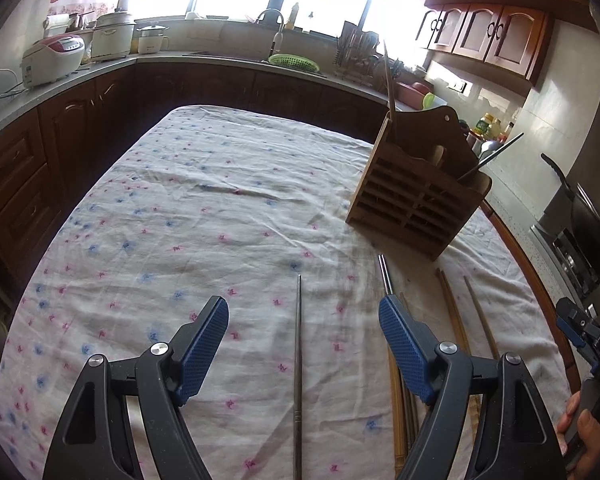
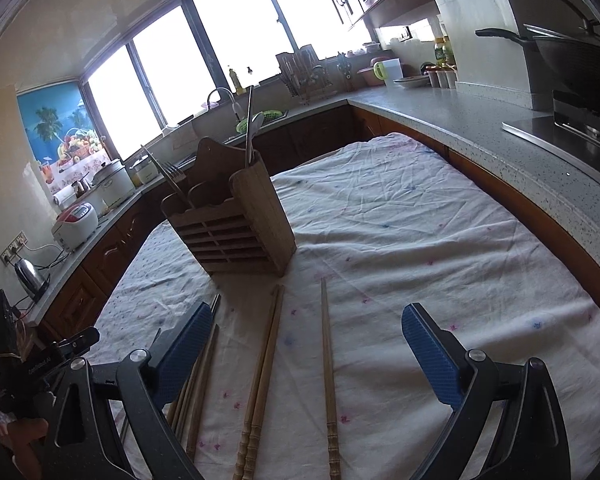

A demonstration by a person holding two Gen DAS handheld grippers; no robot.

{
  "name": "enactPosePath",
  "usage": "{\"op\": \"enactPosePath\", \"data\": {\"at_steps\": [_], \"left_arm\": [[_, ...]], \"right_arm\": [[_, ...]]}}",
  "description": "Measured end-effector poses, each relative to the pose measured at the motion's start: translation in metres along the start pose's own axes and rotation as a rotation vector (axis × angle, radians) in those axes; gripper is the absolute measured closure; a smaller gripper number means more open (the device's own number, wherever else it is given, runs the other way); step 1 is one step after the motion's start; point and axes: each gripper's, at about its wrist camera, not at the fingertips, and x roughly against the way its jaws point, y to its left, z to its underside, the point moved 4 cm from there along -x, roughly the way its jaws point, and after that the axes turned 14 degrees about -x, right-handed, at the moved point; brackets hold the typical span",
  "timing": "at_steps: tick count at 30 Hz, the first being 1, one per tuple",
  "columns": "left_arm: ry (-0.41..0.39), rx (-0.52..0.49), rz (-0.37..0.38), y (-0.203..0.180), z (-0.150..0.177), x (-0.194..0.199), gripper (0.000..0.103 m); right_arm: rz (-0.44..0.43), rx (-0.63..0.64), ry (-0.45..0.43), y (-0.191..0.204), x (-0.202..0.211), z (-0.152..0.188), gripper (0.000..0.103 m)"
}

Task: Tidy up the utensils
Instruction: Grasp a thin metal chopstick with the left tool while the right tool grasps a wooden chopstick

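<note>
A slatted wooden utensil holder [image 1: 416, 200] [image 2: 236, 228] stands on the flowered cloth, with a few utensils sticking out of it. A single metal chopstick [image 1: 299, 360] lies between the wide-apart fingers of my left gripper [image 1: 302, 354], which is open above the cloth. More metal chopsticks [image 1: 385, 274] and wooden ones [image 1: 454, 312] lie to its right. My right gripper [image 2: 312, 360] is open too, hovering over a pair of wooden chopsticks [image 2: 266, 352] and a single one [image 2: 327, 356]. Further sticks [image 2: 198, 384] run under its left finger.
The cloth-covered table [image 1: 204, 200] [image 2: 420, 216] sits inside a U-shaped kitchen counter [image 2: 480, 120]. A rice cooker [image 1: 52, 58], pots, a sink with a green basket [image 1: 294, 60] and a dish rack line the counter. A wok [image 2: 572, 60] sits on the stove at right.
</note>
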Motion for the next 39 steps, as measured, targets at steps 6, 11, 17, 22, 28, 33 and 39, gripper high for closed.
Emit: {"op": "enactPosePath", "data": {"at_steps": [6, 11, 17, 22, 28, 33, 39], "left_arm": [[0.046, -0.018, -0.007, -0.003, -0.003, -0.015, 0.027], [0.084, -0.027, -0.009, -0.003, -0.005, -0.03, 0.028], [0.124, -0.035, 0.004, 0.0, -0.009, -0.047, 0.042], [0.165, -0.052, 0.014, 0.002, -0.012, -0.064, 0.053], [0.215, -0.062, 0.029, 0.003, -0.011, -0.085, 0.06], [0.241, -0.066, 0.045, 0.004, -0.008, -0.101, 0.066], [0.227, -0.083, 0.047, 0.001, -0.013, -0.11, 0.069]], "right_arm": [[0.017, 0.038, 0.044, 0.005, -0.014, 0.004, 0.006], [0.017, 0.07, 0.075, 0.015, -0.028, 0.005, 0.009], [-0.002, 0.112, 0.141, 0.035, -0.052, 0.013, 0.048], [-0.013, 0.128, 0.214, 0.048, -0.083, 0.019, 0.071], [0.004, 0.151, 0.271, 0.055, -0.114, 0.024, 0.079], [0.029, 0.154, 0.312, 0.052, -0.135, 0.027, 0.081], [0.062, 0.16, 0.324, 0.048, -0.15, 0.029, 0.083]]}}
